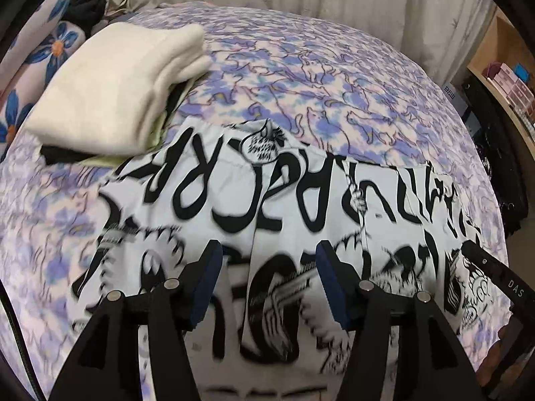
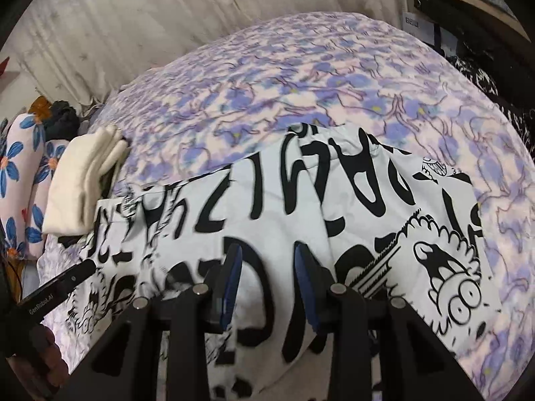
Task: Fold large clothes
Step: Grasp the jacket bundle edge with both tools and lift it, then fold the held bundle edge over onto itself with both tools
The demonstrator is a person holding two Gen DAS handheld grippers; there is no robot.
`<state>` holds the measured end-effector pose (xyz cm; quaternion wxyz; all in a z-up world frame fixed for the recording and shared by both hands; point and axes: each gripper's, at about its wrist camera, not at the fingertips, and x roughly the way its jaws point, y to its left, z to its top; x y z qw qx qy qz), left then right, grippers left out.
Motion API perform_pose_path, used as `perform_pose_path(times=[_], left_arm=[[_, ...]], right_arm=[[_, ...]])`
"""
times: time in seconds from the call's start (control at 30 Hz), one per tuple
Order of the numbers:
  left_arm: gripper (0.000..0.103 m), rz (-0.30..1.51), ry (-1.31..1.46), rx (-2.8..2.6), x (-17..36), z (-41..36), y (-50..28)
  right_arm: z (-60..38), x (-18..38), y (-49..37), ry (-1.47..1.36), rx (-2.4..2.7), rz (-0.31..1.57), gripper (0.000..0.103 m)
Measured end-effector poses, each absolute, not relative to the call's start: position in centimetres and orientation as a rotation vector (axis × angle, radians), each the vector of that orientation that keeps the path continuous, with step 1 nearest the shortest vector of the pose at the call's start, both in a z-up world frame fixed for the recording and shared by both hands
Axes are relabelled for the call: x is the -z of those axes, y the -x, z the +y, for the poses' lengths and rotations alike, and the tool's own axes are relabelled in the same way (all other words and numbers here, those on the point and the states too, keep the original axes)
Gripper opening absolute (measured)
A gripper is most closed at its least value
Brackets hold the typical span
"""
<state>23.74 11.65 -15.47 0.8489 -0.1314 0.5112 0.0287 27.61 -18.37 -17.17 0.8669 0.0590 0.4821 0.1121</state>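
A white garment with bold black cartoon print (image 1: pixel 267 200) lies spread on the bed, its far edge folded; it also shows in the right wrist view (image 2: pixel 284 207). My left gripper (image 1: pixel 269 257) hovers over its near part with the jaws wide apart and nothing between them. My right gripper (image 2: pixel 267 260) is over the same garment, jaws apart with a narrower gap, and empty. The right gripper's body (image 1: pixel 495 270) shows at the right edge of the left view. The left gripper's body (image 2: pixel 57 287) shows at the left edge of the right view.
A purple floral bedspread (image 1: pixel 334 77) covers the bed. A stack of folded clothes topped by a cream piece (image 1: pixel 113 90) sits at the far left. A blue-flower pillow (image 2: pixel 20 183) lies beyond it. Curtains (image 2: pixel 133 16) hang behind. Shelves (image 1: pixel 508 77) stand at right.
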Motion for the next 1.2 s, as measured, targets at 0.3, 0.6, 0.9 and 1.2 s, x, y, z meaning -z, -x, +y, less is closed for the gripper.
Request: perform_pose_path(times=[0.3, 0.6, 0.9, 1.2], left_arm=[[0.057, 1.124, 0.365, -0.093, 15.0, 13.5, -17.4], [0.067, 1.161, 0.651, -0.082, 20.9, 16.3, -10.9], [0.067, 1.0, 0.827, -0.081, 26.2, 18.4, -11.1], [0.065, 0.903, 0.836, -0.159, 26.8, 20.0, -15.6]], right_arm=[[-16.0, 15.8, -23.8, -0.08, -0.324, 0.996, 0.033], [-13.2, 17.7, -22.0, -0.038, -0.407, 0.979, 0.033], [-10.6, 20.1, -22.0, 0.012, -0.473, 0.942, 0.033], [-9.3, 21.6, -23.5, 0.055, -0.452, 0.886, 0.033]])
